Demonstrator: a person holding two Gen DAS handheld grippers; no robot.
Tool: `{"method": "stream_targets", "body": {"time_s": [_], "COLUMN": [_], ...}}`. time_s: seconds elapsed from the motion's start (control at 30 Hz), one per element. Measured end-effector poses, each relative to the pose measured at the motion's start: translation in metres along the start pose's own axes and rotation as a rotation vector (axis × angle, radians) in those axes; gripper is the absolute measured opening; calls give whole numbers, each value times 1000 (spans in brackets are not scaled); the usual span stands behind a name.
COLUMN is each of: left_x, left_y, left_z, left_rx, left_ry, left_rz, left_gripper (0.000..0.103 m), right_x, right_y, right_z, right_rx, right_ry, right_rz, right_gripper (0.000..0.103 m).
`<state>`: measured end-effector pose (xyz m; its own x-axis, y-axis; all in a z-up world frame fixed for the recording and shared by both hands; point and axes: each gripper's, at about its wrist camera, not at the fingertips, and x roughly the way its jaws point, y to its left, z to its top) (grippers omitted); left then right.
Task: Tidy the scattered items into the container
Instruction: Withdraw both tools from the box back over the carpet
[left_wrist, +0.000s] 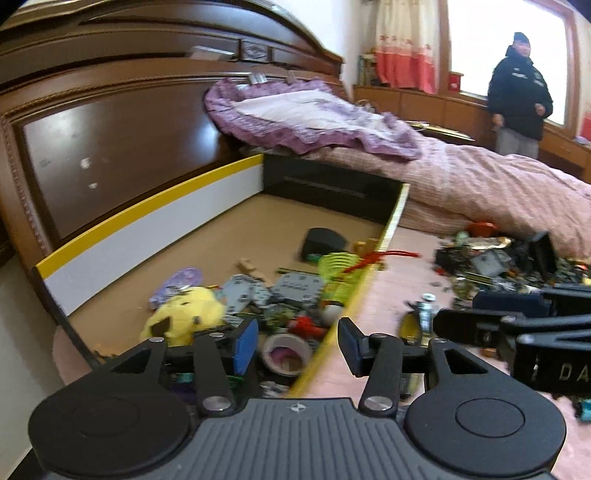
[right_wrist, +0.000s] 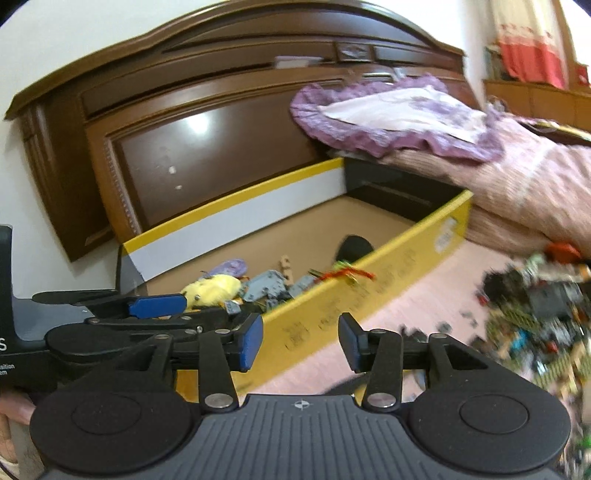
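Scattered items (left_wrist: 495, 266) heaped on pink bedspread (left_wrist: 413, 295), right of container (right_wrist: 369, 291). Left gripper (left_wrist: 297, 341) over container's near corner, jaws half-open, empty. Right gripper (right_wrist: 301, 341) beside yellow wall, jaws half-open, empty. Already inside: tape roll (left_wrist: 286, 352), yellow plush (left_wrist: 188, 317), grey plates (left_wrist: 273, 291). Step: between drops. Next: swing right to heap, close on one piece.

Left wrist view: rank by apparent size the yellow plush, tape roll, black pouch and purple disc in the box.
1. yellow plush
2. tape roll and black pouch look alike; the roll is nearer the camera, so unranked
3. purple disc, partly hidden by the plush
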<state>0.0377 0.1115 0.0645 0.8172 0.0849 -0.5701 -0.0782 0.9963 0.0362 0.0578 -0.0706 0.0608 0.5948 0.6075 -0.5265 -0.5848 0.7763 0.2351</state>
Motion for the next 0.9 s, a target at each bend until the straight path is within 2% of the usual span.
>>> {"method": "stream_targets", "body": {"time_s": [0.17, 0.37, 0.67, 0.9], "left_x": [-8, -17, -19, -6], "left_y": [-28, -59, -101, -125], "left_z": [-4, -8, -28, -49], "left_rx": [45, 79, 129, 150], "left_ry": [-5, -7, 16, 79], "left_rz": [-56, -116, -216, -219], "left_gripper": [52, 55, 67, 73], "right_x": [-27, -55, -84, -103], "right_y": [-17, -37, -56, -71], "right_z": [-25, -38, -78, -107], "right_rx": [57, 101, 106, 148], "right_ry": [-22, -33, -11, 4], "right_rz": [-39, -100, -233, -317], "right_gripper": [50, 50, 66, 68]}}
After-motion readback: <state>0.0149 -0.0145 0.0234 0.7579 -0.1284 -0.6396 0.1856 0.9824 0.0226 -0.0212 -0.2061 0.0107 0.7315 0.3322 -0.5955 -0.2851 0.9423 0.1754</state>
